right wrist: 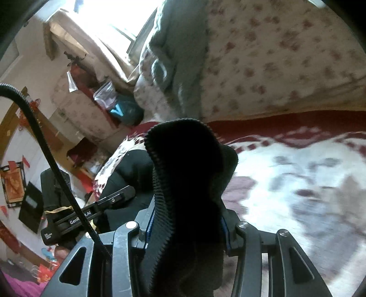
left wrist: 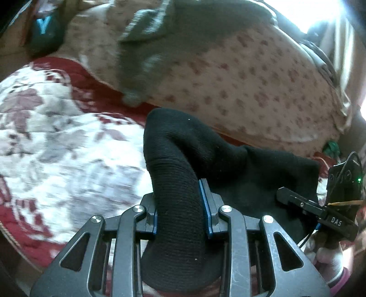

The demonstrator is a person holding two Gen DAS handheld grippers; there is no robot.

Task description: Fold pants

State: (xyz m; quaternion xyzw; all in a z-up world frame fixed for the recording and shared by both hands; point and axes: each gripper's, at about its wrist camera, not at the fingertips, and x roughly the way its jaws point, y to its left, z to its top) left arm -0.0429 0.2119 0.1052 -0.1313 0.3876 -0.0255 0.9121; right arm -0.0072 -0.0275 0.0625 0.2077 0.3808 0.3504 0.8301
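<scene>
The black ribbed pants (left wrist: 183,160) hang bunched between both grippers above the bed. My left gripper (left wrist: 181,205) is shut on a thick roll of the black fabric, which bulges up past its fingers. My right gripper (right wrist: 185,219) is shut on another thick fold of the pants (right wrist: 187,164), which hides its fingertips. In the left wrist view the right gripper (left wrist: 297,201) shows at the right edge against the black cloth. In the right wrist view the left gripper (right wrist: 109,203) shows at the left, also at the cloth.
The bed is covered by a red and white floral quilt (left wrist: 57,141). Behind it lies a cream spotted pillow (left wrist: 251,75) with a grey garment (left wrist: 160,34) on it. A bright window (right wrist: 109,16) and cluttered shelves (right wrist: 87,86) stand beyond the bed.
</scene>
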